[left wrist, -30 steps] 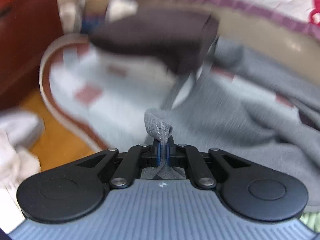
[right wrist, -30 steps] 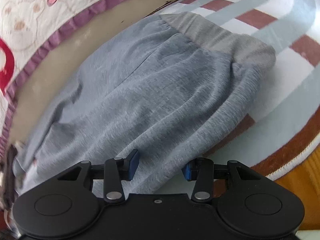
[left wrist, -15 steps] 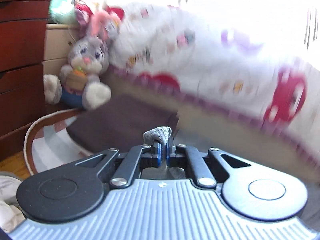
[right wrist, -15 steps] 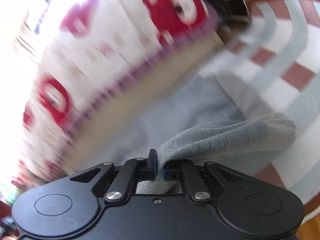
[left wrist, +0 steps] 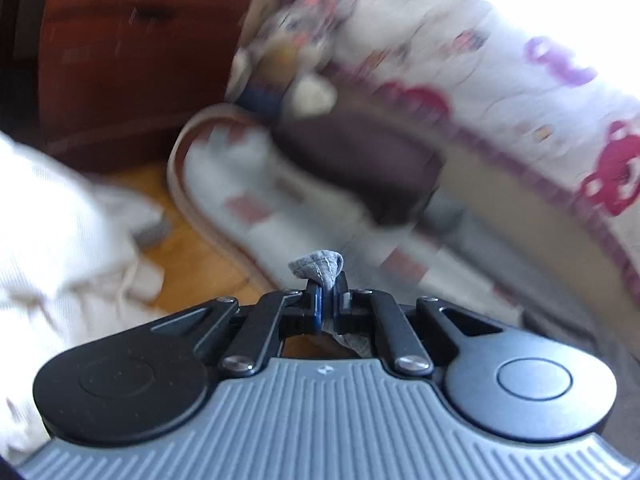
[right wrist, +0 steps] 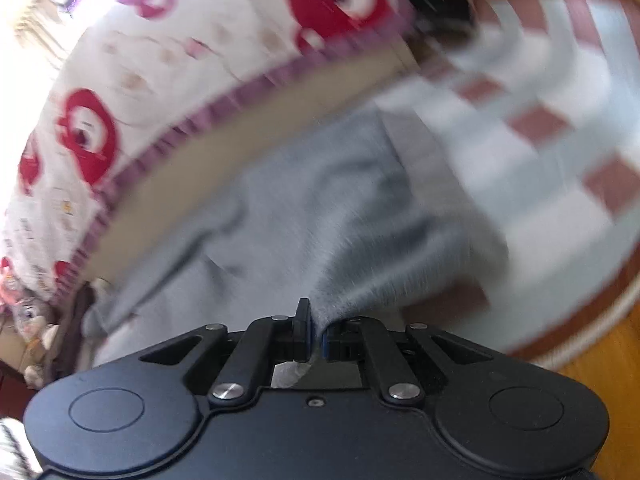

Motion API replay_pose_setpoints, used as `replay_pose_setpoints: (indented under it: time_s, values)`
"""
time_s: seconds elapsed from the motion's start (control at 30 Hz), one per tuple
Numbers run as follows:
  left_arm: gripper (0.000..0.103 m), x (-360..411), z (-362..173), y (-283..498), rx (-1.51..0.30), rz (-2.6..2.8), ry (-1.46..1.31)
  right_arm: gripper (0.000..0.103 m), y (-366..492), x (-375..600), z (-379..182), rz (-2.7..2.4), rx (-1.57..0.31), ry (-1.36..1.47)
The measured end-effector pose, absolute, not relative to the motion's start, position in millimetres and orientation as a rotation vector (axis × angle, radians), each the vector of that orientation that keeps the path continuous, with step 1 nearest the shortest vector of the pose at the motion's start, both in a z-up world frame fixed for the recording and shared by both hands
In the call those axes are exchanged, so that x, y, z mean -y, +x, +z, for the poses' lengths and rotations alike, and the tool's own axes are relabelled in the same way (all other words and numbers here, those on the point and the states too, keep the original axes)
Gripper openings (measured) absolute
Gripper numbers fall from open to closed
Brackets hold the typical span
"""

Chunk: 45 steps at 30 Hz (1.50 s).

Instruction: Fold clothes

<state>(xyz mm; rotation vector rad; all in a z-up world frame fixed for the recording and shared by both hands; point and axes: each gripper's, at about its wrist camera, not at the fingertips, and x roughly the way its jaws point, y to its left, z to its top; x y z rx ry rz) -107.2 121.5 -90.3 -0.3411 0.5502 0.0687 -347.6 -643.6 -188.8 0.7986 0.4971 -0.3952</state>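
Pinching grey cloth, the right gripper (right wrist: 316, 334) has just shut on the garment (right wrist: 320, 216), where a second ago its jaws stood spread above it. The left gripper (left wrist: 329, 300) stays clamped on another tuft. With both ends held and lifted off the rug (right wrist: 540, 184) beside the bed (right wrist: 168, 72), a fold can likely begin. Blur smears both views; the cloth between the grippers is cut off.
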Motion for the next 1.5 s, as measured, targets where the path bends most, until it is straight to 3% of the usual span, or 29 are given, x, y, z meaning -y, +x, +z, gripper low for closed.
replay_pose_setpoints:
  time_s: [0.1,0.2,0.3,0.33,0.37,0.4,0.43,0.47,0.53,0.57,0.7,0.93,1.07,1.17,1.3,1.43,1.47,1.5]
  values:
    - [0.005,-115.7,-84.3,-113.2,-0.566,0.129,-0.295,0.006,-346.9,635.3,-185.8,-0.391,-0.545,0.734]
    - [0.005,-110.5,-117.7,-104.2,-0.727,0.246,-0.249,0.007,-343.8,627.2,-209.8,-0.436,-0.664,0.695]
    - [0.010,-103.5,-141.9,-97.0,-0.867,0.319,-0.217,0.020,-356.8,630.6,-229.9,-0.464,-0.670,0.812]
    - [0.015,-102.5,-138.3,-97.2,-0.877,0.338,-0.219,0.026,-364.5,633.1,-231.8,-0.476,-0.648,0.852]
    - [0.023,-101.5,-134.8,-97.4,-0.886,0.357,-0.222,0.041,-372.6,635.8,-233.1,-0.487,-0.626,0.890]
    - [0.032,-100.3,-127.5,-97.3,-0.886,0.373,-0.228,0.049,-383.1,640.3,-230.2,-0.502,-0.607,0.921]
    - [0.053,-98.0,-115.2,-97.2,-0.866,0.374,-0.237,0.049,-393.6,645.8,-226.5,-0.512,-0.576,0.951]
    - [0.064,-92.4,-99.6,-97.4,-0.829,0.347,-0.236,0.049,-404.1,651.1,-222.8,-0.522,-0.541,0.981]
    - [0.066,-69.8,-69.7,-93.6,-0.758,0.247,-0.178,0.054,-426.4,660.9,-215.3,-0.532,-0.434,1.050]
    - [0.071,-53.1,-58.0,-87.2,-0.742,0.189,-0.138,0.063,-434.0,665.3,-213.0,-0.547,-0.392,1.074]
    - [0.072,20.4,-51.2,-46.8,-0.774,-0.105,-0.138,0.067,-431.3,682.0,-226.7,-0.604,-0.386,1.152]
    - [0.072,196.8,-109.7,-1.6,-0.992,-0.491,0.002,0.071,-409.4,700.2,-262.2,-0.660,-0.277,1.458]
    - [0.072,286.5,-145.0,-22.8,-1.073,-0.603,0.247,0.071,-383.4,705.4,-266.6,-0.662,-0.437,1.498]
    - [0.072,314.2,-164.9,-46.4,-1.091,-0.640,0.333,0.072,-377.0,710.0,-279.1,-0.630,-0.390,1.563]
    - [0.072,309.6,-184.0,-58.1,-1.157,-0.594,0.346,0.082,-362.6,718.1,-286.0,-0.624,-0.320,1.599]
    - [0.072,293.5,-193.1,-55.8,-1.182,-0.525,0.344,0.083,-346.5,725.4,-285.3,-0.640,-0.266,1.575]
    - [0.072,289.5,-195.0,-55.2,-1.187,-0.507,0.345,0.070,-343.3,727.2,-280.8,-0.648,-0.258,1.522]
    - [0.072,285.5,-197.0,-54.7,-1.191,-0.490,0.346,0.029,-341.6,727.6,-274.6,-0.652,-0.252,1.448]
